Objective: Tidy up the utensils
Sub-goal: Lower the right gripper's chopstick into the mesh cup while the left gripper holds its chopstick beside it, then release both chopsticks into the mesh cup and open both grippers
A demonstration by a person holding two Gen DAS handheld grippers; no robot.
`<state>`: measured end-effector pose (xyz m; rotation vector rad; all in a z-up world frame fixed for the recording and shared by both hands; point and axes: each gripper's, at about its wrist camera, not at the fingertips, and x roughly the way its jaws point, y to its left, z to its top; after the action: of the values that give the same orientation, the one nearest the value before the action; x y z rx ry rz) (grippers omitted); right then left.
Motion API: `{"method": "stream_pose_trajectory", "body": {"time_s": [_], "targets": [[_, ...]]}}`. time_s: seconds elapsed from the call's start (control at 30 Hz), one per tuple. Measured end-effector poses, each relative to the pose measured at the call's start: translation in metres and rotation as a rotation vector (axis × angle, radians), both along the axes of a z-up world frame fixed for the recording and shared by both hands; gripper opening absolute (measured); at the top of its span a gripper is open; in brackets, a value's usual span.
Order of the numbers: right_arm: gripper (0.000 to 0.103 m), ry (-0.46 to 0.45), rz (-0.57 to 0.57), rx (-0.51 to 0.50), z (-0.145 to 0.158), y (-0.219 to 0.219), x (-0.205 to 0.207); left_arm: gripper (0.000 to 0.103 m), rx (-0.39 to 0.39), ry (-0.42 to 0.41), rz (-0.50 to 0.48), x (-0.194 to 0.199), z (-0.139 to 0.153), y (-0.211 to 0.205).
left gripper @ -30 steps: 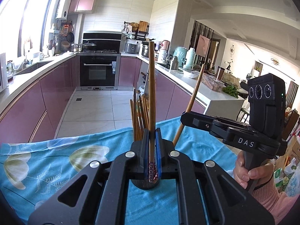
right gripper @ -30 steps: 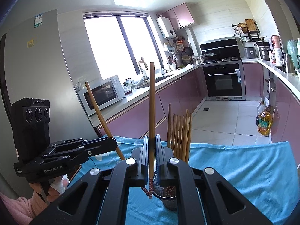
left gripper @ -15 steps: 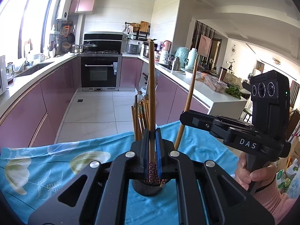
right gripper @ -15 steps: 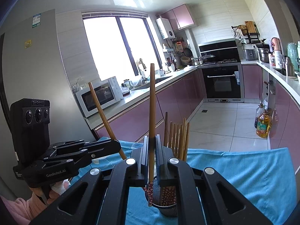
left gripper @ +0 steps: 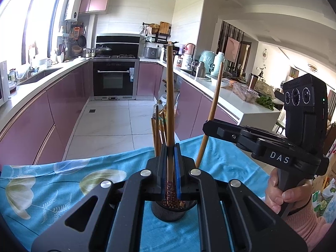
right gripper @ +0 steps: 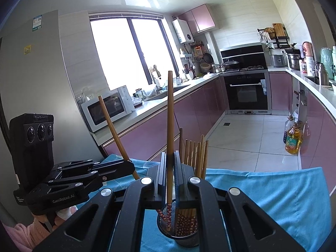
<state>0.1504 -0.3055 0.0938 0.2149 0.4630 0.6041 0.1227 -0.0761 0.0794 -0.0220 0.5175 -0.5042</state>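
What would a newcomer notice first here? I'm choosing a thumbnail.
Two black handheld grippers, the left gripper and the right gripper, each clamp one upright wooden chopstick over a dark mesh holder full of chopsticks. It stands on a blue floral cloth, purple kitchen cabinets behind.

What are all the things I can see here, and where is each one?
chopstick holder: one, dark mesh cup, on the cloth below both grippers
chopsticks in the holder: a bunch, brown, standing upright
held chopsticks: two, brown; one upright, one upright
tablecloth: one, blue with pale flowers, over the table
oven: one, black, at the kitchen's far end
microwave: one, white, on the counter
oil bottle: one, yellow, on the floor
left gripper: black, shut on a chopstick
right gripper: black, shut on a chopstick
hand: pink sleeve, holding the right gripper's handle
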Motion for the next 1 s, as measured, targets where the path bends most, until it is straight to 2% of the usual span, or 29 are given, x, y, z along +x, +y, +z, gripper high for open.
{"method": "stream_pose_trajectory", "body": {"time_s": [0.5, 1.0], "targets": [[0.005, 0.027, -0.011, -0.012, -0.009, 0.004, 0.01, 0.007, 0.026, 0.03, 0.006, 0.013, 0.0, -0.004], [0.005, 0.073, -0.006, -0.028, -0.024, 0.002, 0.014, 0.007, 0.056, 0.076, -0.014, 0.018, -0.013, -0.01]]}}
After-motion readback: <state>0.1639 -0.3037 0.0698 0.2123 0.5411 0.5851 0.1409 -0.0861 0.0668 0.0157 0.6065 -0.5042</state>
